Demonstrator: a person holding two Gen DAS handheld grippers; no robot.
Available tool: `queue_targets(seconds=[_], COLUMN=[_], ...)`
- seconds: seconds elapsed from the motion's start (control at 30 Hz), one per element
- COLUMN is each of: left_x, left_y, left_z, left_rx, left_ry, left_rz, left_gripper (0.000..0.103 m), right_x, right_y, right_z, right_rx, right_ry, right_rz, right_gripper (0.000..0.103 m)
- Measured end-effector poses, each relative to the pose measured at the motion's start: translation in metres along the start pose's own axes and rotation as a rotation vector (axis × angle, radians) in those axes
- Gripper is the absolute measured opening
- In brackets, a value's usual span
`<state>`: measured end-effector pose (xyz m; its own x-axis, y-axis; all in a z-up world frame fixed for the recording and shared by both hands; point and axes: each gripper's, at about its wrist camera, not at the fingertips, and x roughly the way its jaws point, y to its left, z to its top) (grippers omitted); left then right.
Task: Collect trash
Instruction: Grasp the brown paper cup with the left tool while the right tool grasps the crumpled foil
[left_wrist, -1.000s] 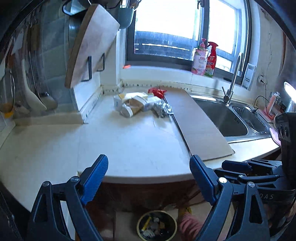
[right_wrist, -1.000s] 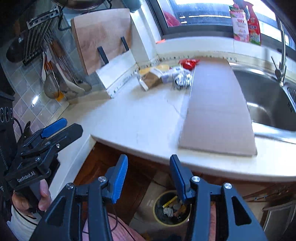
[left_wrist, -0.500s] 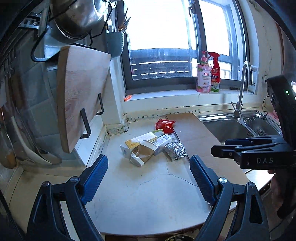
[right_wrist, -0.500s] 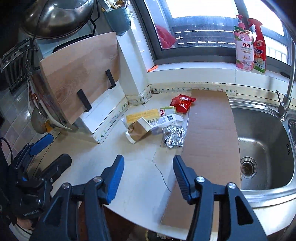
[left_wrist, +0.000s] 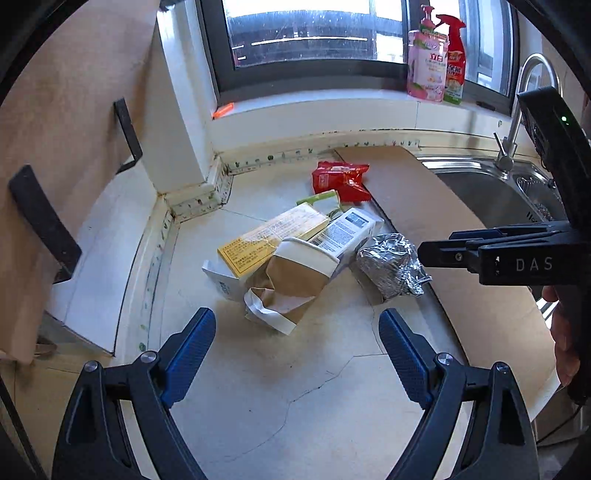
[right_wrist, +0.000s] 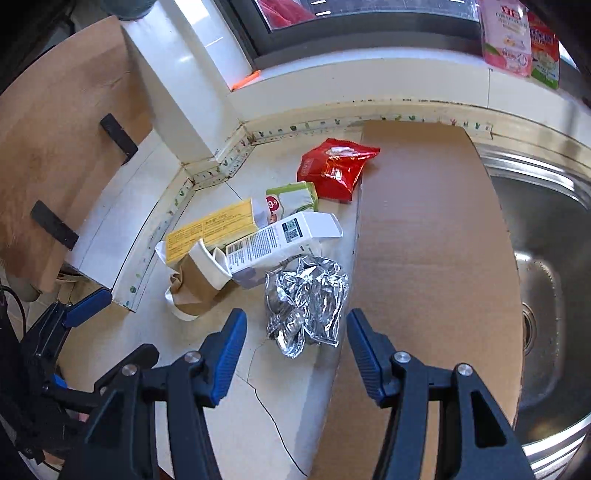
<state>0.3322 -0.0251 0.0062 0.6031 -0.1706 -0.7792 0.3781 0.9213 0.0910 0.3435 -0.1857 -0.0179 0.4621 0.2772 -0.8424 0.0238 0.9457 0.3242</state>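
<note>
Both grippers have come in low over the tabletop (left_wrist: 258, 387) since half a second ago, and the trash pile now fills the middle of each view; the window and rack above have slid out of frame. The left gripper (left_wrist: 297, 349) hangs with its fingers spread wide and grasping nothing, just short of the crushed paper cup (left_wrist: 291, 277); the right gripper (right_wrist: 295, 350) is likewise released, its blue fingers (right_wrist: 229, 350) standing either side of the near end of the foil wad (right_wrist: 308, 299), not touching it. Taking the foil wad as landmark: the crushed paper cup lies just left of it; the white carton (right_wrist: 280, 240) lies behind it, touching or nearly so; the yellow box (right_wrist: 210, 229) sits behind and left, against the carton; the green-and-white packet (right_wrist: 295, 197) is farther back; the red snack bag (right_wrist: 334, 168) lies farthest back, its edge overlapping the cardboard sheet (right_wrist: 424, 221). The cardboard sheet runs along the wad's right side, and the steel sink (right_wrist: 546, 229) lies beyond that; two bottles (left_wrist: 436, 62) stand on the sill well behind.
</note>
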Motion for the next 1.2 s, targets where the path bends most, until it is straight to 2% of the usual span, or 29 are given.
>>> queue_targets(seconds=[0.1,0.27,0.63,0.73,0.83,0.87,1.03,1.07,1.1,1.13,1.2], left_x=[0.024,0.055,0.089,0.093,0.093,0.092,0.086,0.084,0.081,0.078,0.071], left_y=[0.005,0.013,0.014,0.015,0.017,0.018,0.019,0.018,0.019,0.019,0.021], left_z=[0.006,0.016,0.020,0.019,0.018,0.018,0.012,0.010,0.008,0.006,0.002], left_rx=[-0.016,-0.031,-0.054,-0.063,-0.079,-0.085,-0.104,-0.104,-0.109,-0.118,-0.132], left_ry=[0.031,0.082,0.114,0.125,0.124,0.120,0.124,0.123,0.123,0.122,0.119], left_rz=[-0.001,0.006,0.010,0.009,0.008,0.010,0.034,0.040,0.042,0.038,0.032], left_gripper=[0.089,0.089,0.088,0.074,0.071,0.049,0.051,0.050,0.050,0.050,0.050], right_x=[0.012,0.026,0.048,0.049,0.050,0.049,0.047,0.046,0.044,0.043,0.043], right_y=[-0.005,-0.005,0.000,-0.002,-0.002,-0.002,0.007,0.010,0.013,0.016,0.023], right_z=[0.005,0.014,0.016,0.017,0.017,0.016,0.013,0.012,0.011,0.010,0.008], right_rx=[0.035,0.041,0.016,0.025,0.030,0.031,0.008,-0.005,-0.022,-0.034,-0.064], right_ry=[0.022,0.042,0.072,0.068,0.065,0.065,0.064,0.059,0.053,0.051,0.061], right_rz=[0.034,0.036,0.043,0.046,0.041,0.037,0.011,0.008,0.003,0.008,0.009], right_gripper=[0.057,0.057,0.057,0.058,0.058,0.058,0.057,0.055,0.049,0.038,0.027])
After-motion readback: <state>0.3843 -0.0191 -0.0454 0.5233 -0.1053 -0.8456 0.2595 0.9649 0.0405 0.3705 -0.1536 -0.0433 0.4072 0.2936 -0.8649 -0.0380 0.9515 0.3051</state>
